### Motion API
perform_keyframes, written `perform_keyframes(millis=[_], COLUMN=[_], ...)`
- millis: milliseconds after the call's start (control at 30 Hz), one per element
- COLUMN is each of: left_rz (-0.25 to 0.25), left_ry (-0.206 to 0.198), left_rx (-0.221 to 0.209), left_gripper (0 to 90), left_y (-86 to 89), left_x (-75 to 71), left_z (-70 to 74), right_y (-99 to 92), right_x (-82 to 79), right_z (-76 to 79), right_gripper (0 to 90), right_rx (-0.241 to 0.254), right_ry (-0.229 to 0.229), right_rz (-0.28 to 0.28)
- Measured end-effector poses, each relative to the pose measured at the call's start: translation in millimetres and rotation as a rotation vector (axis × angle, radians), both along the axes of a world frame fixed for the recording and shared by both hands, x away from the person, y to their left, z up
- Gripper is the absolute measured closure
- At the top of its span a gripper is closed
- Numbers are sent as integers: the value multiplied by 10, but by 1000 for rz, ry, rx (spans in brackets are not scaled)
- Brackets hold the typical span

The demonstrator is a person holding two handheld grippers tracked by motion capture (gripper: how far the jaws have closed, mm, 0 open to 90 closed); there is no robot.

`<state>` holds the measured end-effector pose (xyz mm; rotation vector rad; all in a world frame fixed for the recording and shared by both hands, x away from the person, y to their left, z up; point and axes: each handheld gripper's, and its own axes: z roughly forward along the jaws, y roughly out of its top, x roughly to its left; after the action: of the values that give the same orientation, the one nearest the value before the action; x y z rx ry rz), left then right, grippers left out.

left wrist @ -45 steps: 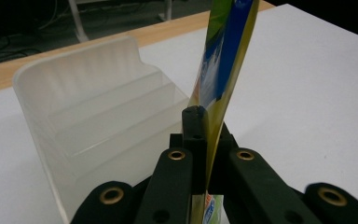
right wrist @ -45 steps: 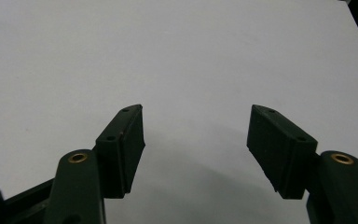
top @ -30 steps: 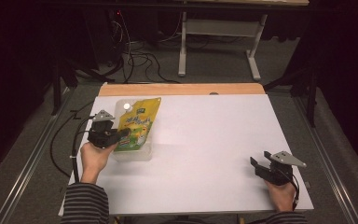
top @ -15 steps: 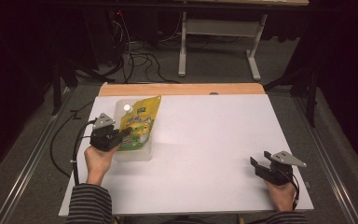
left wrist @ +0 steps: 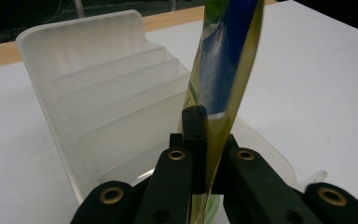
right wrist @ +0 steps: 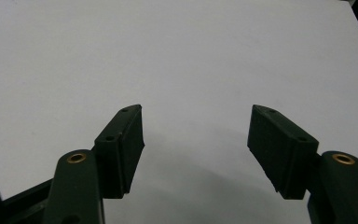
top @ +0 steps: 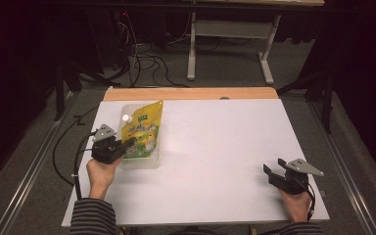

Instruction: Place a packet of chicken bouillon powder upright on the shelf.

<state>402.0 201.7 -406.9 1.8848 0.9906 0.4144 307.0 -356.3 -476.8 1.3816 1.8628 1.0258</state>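
1. Nearest us, R gripper sits low at the near right of the white table, jaws spread wide w/ nothing between them, just bare tabletop.
2. L gripper, at the near left, has its jaws pinched tight on the lower edge of a yellow-green flat plastic pouch w/ a white cap.
3. Pouch stands edge-on inside a frosted clear plastic slotted rack, near the table's left edge.
4. Beyond: wooden strip at the table's far edge, then floor cables.

High view: white table seen from above, facing forward-down. Gripper views: set close along jaws; table surface shared, clear rack seen close in left.
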Motion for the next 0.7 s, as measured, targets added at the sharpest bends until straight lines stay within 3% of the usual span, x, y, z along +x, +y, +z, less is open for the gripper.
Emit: perform_keyframes(millis=[700], left_rz=[14], left_ry=[-21], left_rx=[19], left_gripper=[899], left_y=[5], left_x=[-103], left_z=[-80], right_y=[-10], right_x=[-14], right_z=[2], right_gripper=[362], right_rx=[10], right_ry=[-14], right_rz=[-4])
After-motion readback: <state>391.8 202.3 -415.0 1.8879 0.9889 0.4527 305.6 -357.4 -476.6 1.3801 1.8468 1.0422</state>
